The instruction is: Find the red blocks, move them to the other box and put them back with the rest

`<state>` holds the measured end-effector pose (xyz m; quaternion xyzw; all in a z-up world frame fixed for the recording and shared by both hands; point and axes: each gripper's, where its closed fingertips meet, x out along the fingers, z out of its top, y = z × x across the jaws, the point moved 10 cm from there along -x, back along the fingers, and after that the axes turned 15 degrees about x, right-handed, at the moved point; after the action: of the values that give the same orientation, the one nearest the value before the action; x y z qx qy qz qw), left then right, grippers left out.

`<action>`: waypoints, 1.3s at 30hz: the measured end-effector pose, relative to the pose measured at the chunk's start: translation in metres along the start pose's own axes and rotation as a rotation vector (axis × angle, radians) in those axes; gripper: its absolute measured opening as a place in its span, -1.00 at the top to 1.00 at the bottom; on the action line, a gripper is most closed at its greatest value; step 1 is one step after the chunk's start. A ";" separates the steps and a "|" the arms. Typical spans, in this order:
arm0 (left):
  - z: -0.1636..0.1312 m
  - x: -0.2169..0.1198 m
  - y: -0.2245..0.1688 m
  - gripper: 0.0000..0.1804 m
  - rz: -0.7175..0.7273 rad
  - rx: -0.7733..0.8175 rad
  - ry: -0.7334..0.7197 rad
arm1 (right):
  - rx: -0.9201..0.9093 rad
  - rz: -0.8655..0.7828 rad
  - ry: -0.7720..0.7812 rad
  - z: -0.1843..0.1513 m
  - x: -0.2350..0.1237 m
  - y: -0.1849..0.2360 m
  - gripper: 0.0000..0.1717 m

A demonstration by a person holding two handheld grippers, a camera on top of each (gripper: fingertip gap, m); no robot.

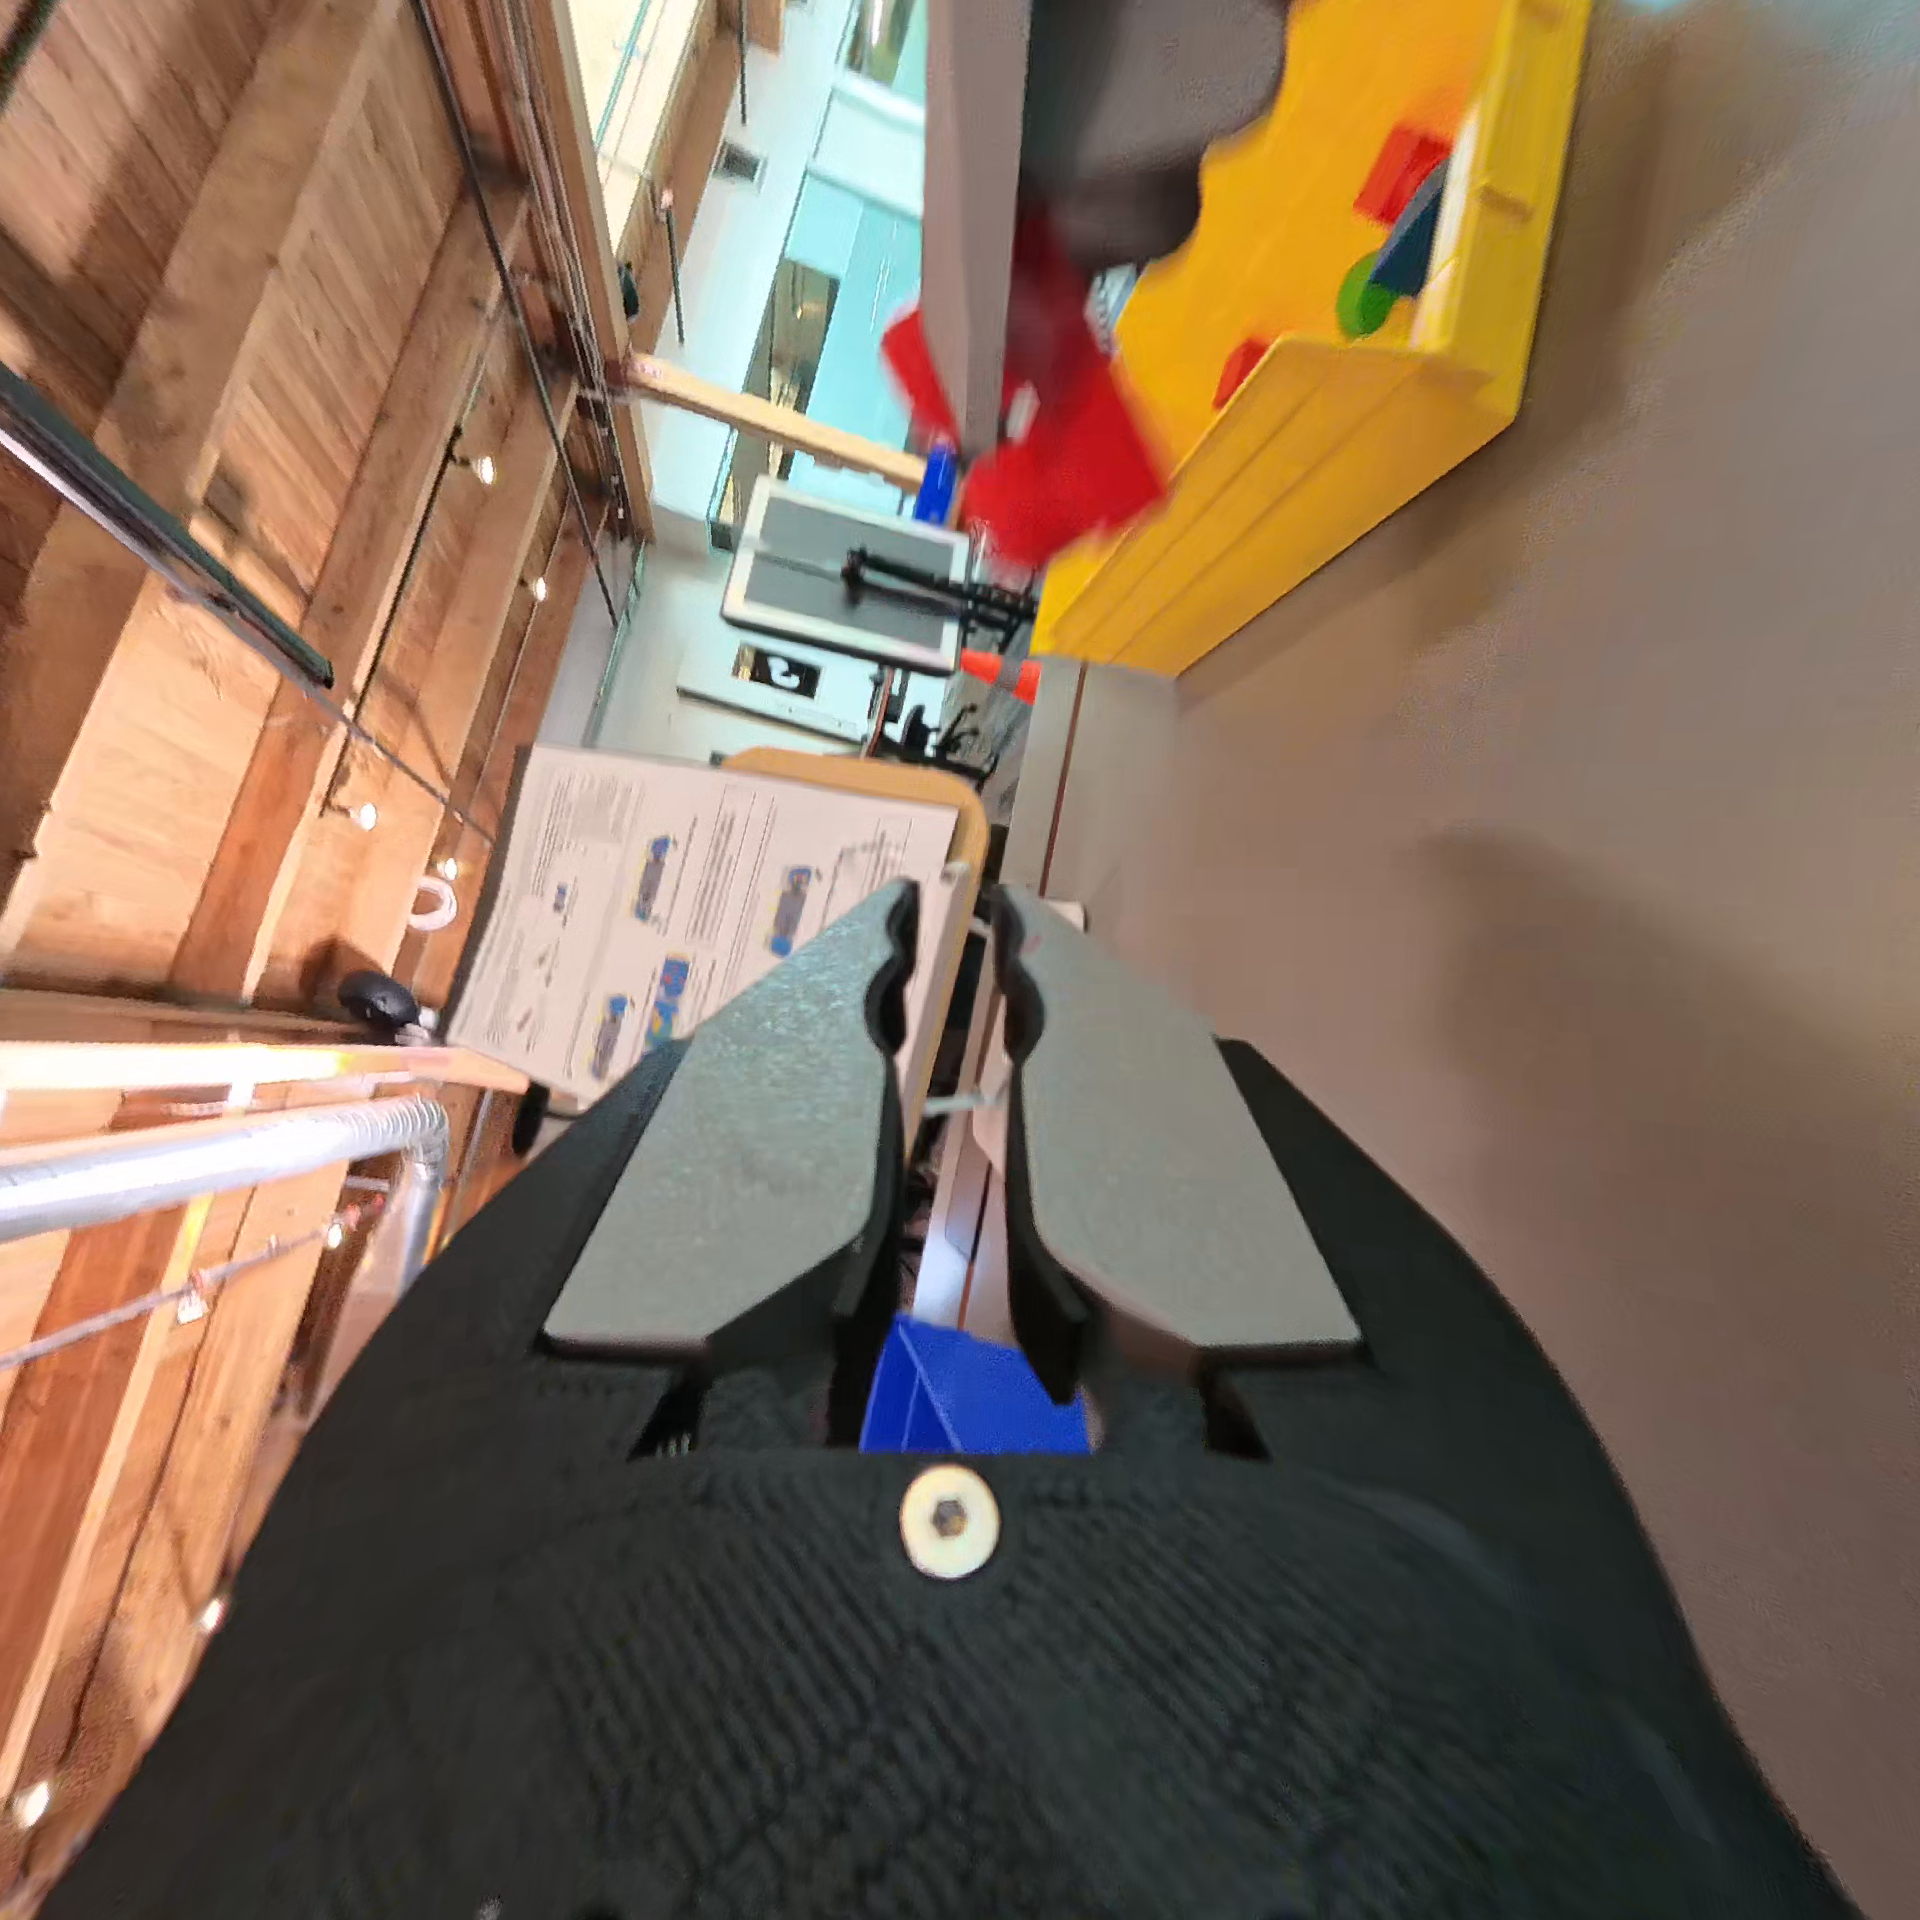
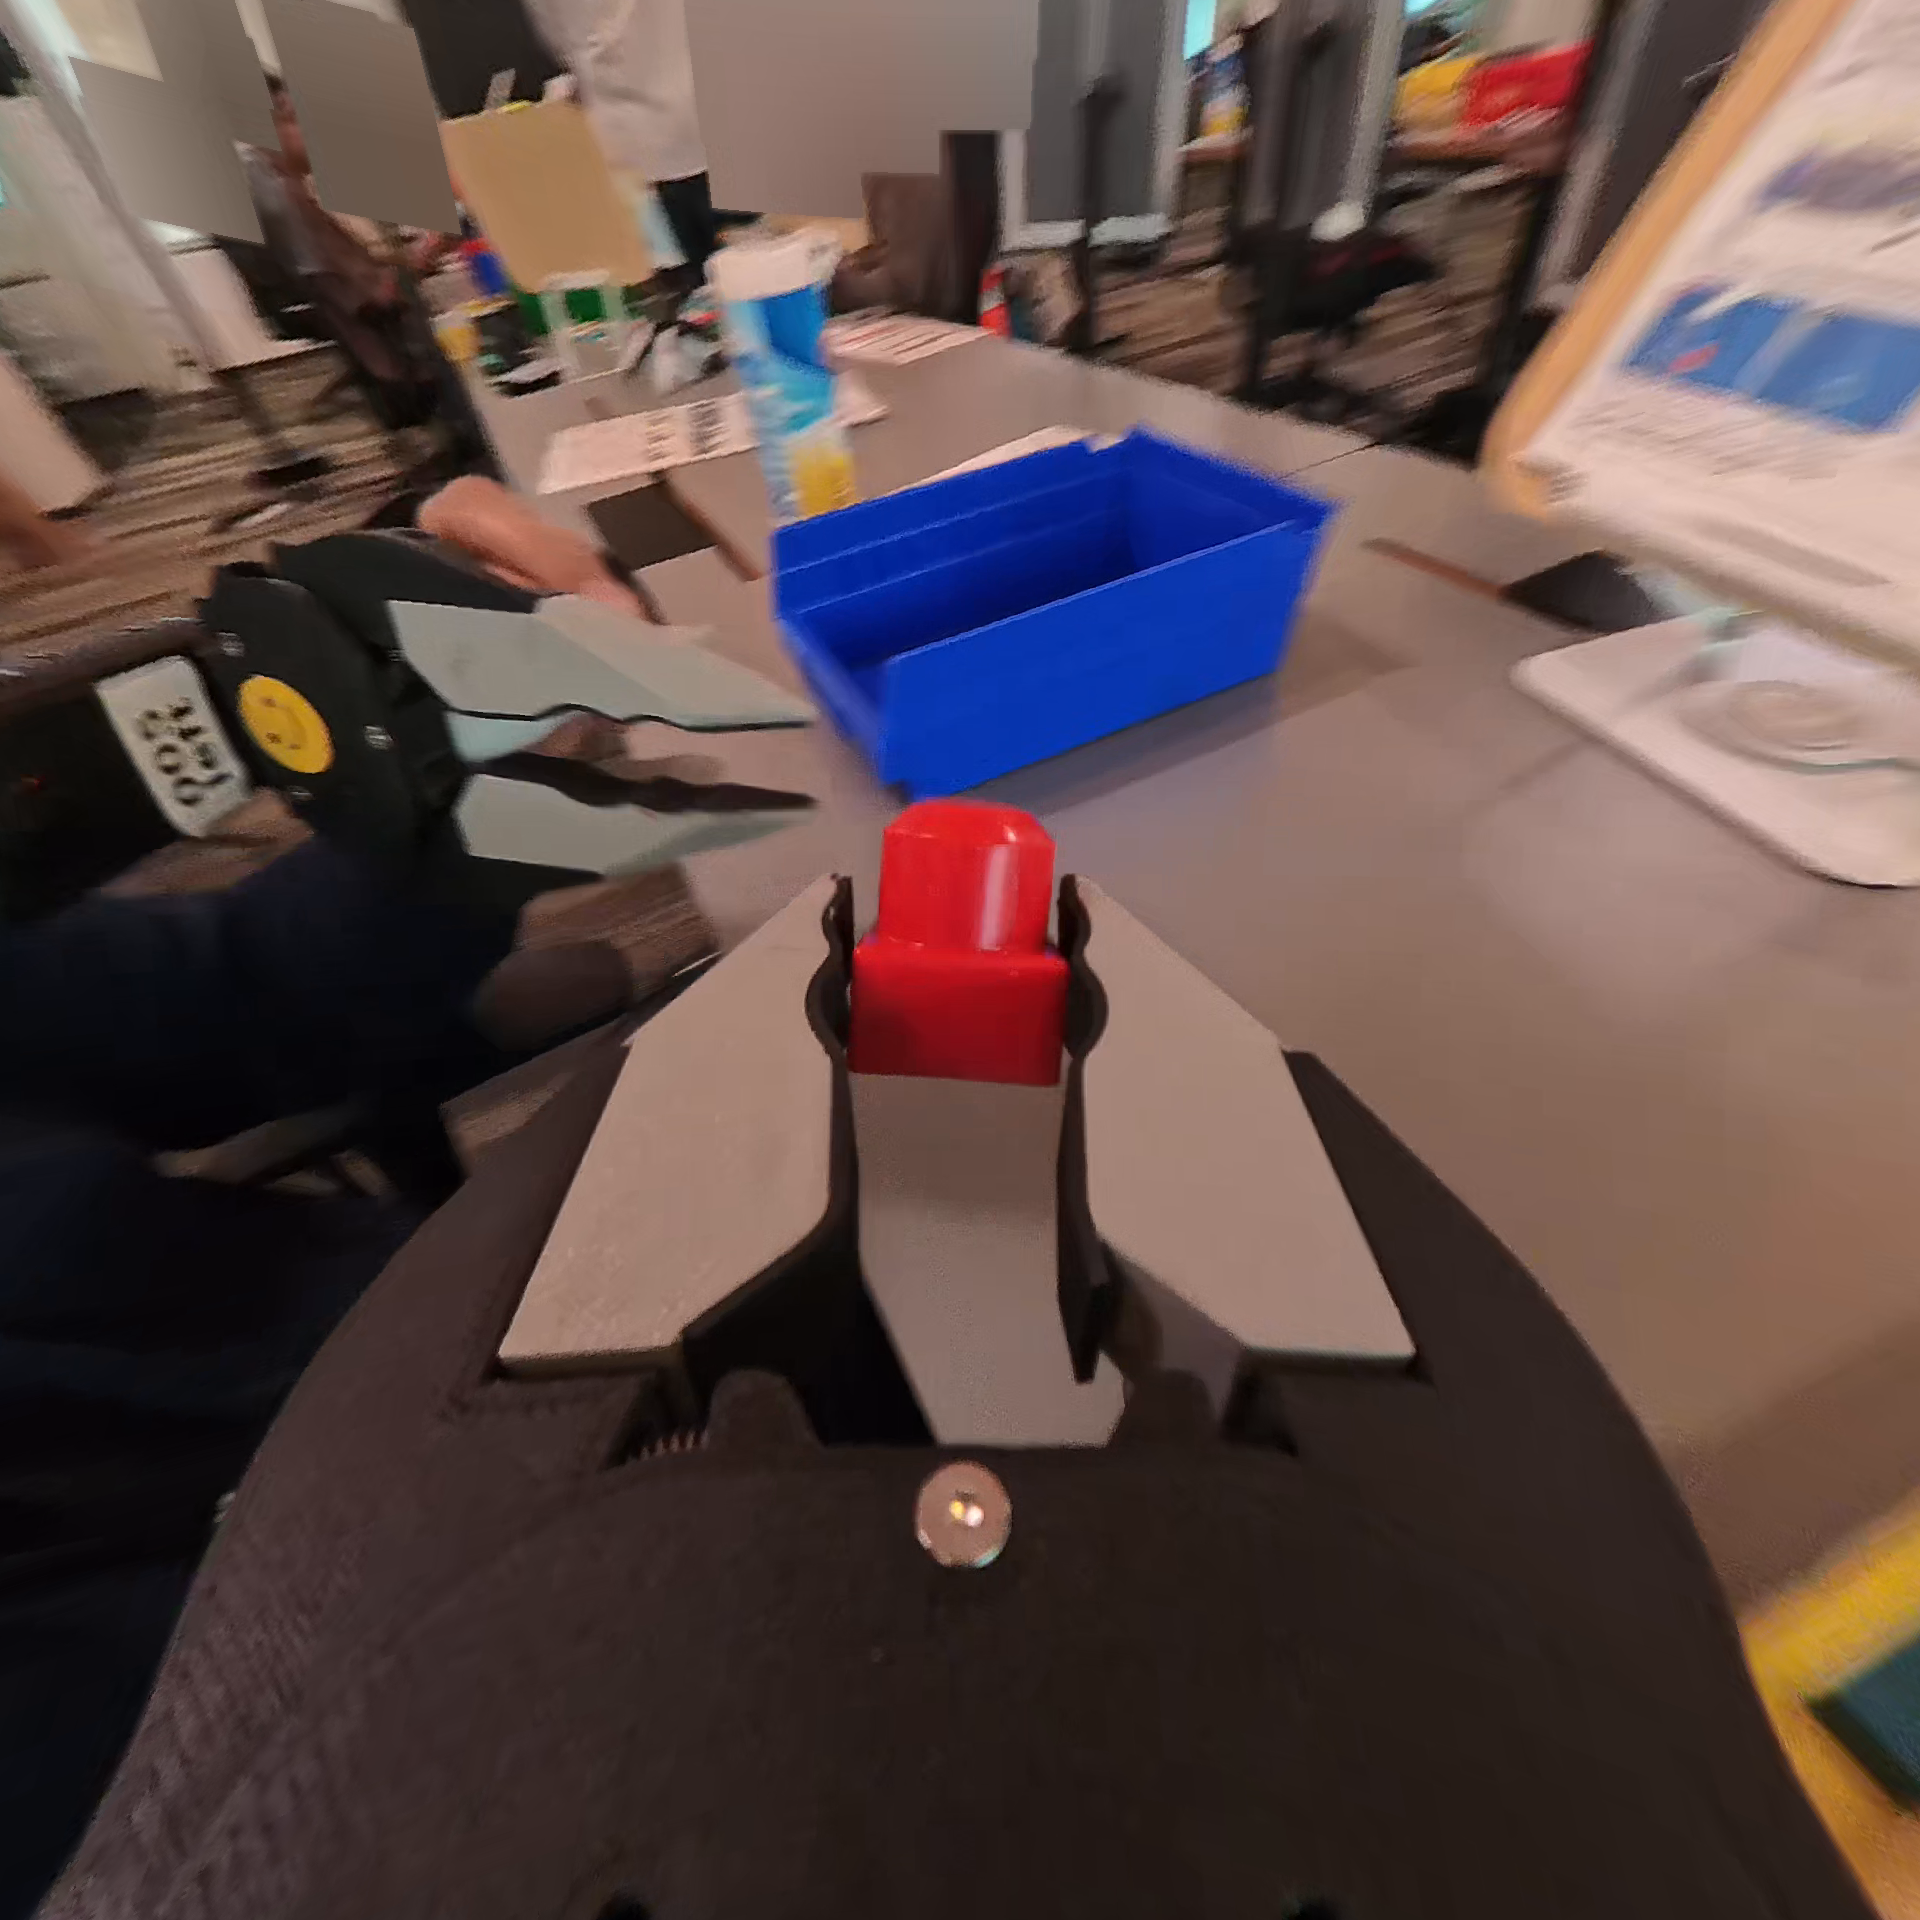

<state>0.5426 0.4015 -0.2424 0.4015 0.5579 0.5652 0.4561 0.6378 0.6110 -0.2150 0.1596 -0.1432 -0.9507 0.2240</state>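
Right gripper (image 2: 954, 940) clamped on red block (image 2: 958, 966); left gripper (image 1: 954, 935) nearly closed, empty, beside unreadable printed sheet (image 1: 665, 914).

An open office or lab space is showing: long grey tables (image 2: 1351, 935), office chairs (image 2: 1340, 260), an instruction board on a stand (image 1: 665, 904), people standing behind.

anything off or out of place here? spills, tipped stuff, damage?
Nothing stands out. The blue box sits flat on the table and looks bare inside. The right gripper holds a red block squarely between its fingers. The yellow box holds its blocks; nothing spilled. Motion blur hides fine detail.
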 end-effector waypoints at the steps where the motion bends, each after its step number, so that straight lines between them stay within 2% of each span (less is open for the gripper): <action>1: -0.009 -0.003 0.004 0.96 0.000 -0.022 0.031 | -0.013 -0.067 -0.051 0.006 -0.017 -0.006 0.58; 4: -0.035 -0.012 0.019 1.00 0.054 -0.086 0.139 | -0.048 -0.282 -0.249 0.024 -0.076 -0.020 0.58; 7: -0.051 -0.022 0.032 1.00 0.104 -0.176 0.170 | -0.086 -0.451 -0.435 0.031 -0.132 -0.023 0.57; 11: -0.062 -0.027 0.041 1.00 0.123 -0.299 0.153 | -0.096 -0.656 -0.472 0.028 -0.169 -0.039 0.58; 14: -0.066 -0.025 0.040 1.00 0.106 -0.324 0.176 | 0.017 -0.652 -0.395 0.020 -0.164 -0.074 0.58; 16: -0.066 -0.022 0.037 1.00 0.094 -0.307 0.190 | 0.107 -0.629 -0.284 0.011 -0.147 -0.102 0.58; 21: -0.063 -0.018 0.034 1.00 0.071 -0.295 0.207 | 0.194 -0.627 -0.120 -0.007 -0.098 -0.150 0.58; 24: -0.072 -0.017 0.034 1.00 0.054 -0.328 0.243 | 0.190 -0.576 -0.138 -0.005 -0.088 -0.147 0.36; 29: -0.108 -0.015 0.033 0.95 0.006 -0.507 0.395 | 0.135 -0.601 -0.224 0.006 -0.105 -0.128 0.39; 33: -0.143 -0.019 0.029 0.80 -0.050 -0.731 0.467 | 0.117 -0.578 -0.275 0.011 -0.116 -0.113 0.45; 39: -0.203 -0.035 0.018 0.56 -0.050 -1.005 0.568 | 0.059 -0.593 -0.277 0.016 -0.117 -0.100 0.49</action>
<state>0.3549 0.3151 -0.2335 -0.0452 0.3310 0.8354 0.4364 0.6934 0.7550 -0.2071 0.0697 -0.1472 -0.9826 -0.0888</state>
